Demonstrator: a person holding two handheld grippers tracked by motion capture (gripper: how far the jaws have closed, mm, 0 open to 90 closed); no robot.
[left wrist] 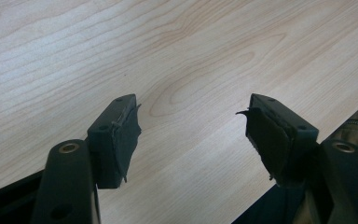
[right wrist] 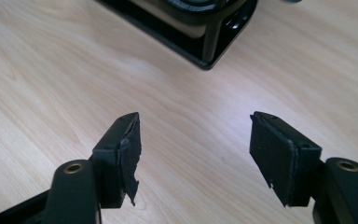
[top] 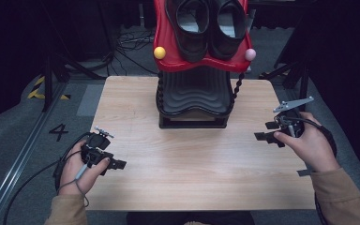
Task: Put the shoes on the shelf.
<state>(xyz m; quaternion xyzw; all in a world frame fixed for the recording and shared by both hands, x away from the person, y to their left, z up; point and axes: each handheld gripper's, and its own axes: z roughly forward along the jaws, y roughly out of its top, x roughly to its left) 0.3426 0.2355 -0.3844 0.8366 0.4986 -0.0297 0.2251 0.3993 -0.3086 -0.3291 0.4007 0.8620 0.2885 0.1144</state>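
Bench: pale wood, bare across the middle and front.
Rack: black, at the middle of the far edge.
Red tray: on top of the rack, holding two black shoes.
Left hand-held gripper: near the front left corner, jaws spread, nothing between.
Right hand-held gripper: near the right edge, jaws spread, nothing between.

Dim room, lit tabletop, soft focus throughout

In the high view, light falls from above onto the pale wooden table, while the floor and corners around it sink into near black; the red shoe rack shows small glossy highlights. Both gripper views are brighter, with a mild sheen on the wood and faint soft shadows beside the black pads. All three pictures are low in resolution and slightly blurred, with fine detail smeared
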